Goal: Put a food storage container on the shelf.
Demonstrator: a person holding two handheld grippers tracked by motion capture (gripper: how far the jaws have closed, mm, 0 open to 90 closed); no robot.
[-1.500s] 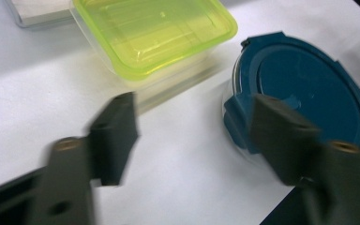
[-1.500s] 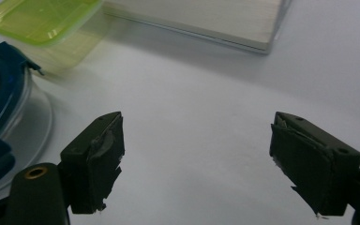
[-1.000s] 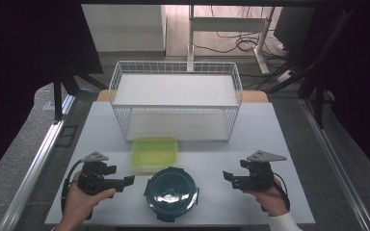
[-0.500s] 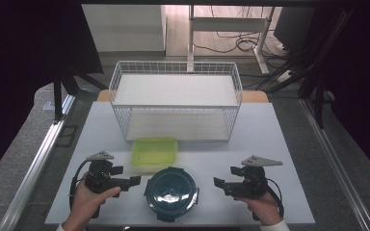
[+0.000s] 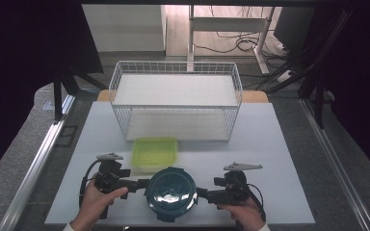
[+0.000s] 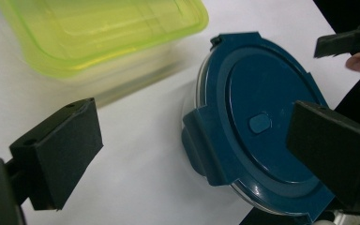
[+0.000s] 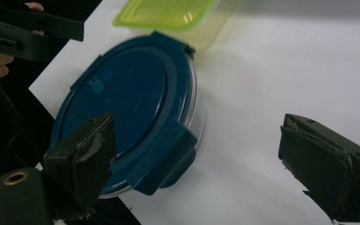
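Observation:
A round clear container with a dark blue clip lid sits near the table's front edge. Just behind it lies a yellow-green rectangular container with its lid on. My left gripper points at the round container's left side, and my right gripper points at its right side. In the left gripper view the open gripper has a lid clip between its jaws, with the blue lid and green container ahead. In the right gripper view the open gripper frames another clip of the blue lid.
A white wire basket with two white shelves stands at the back of the white table. Open table surface lies to the left and right of the containers. Dark floor and desk legs lie beyond the table.
Both grippers have moved inward along the front of the table and now sit right against the sides of the round container. The containers have not moved.

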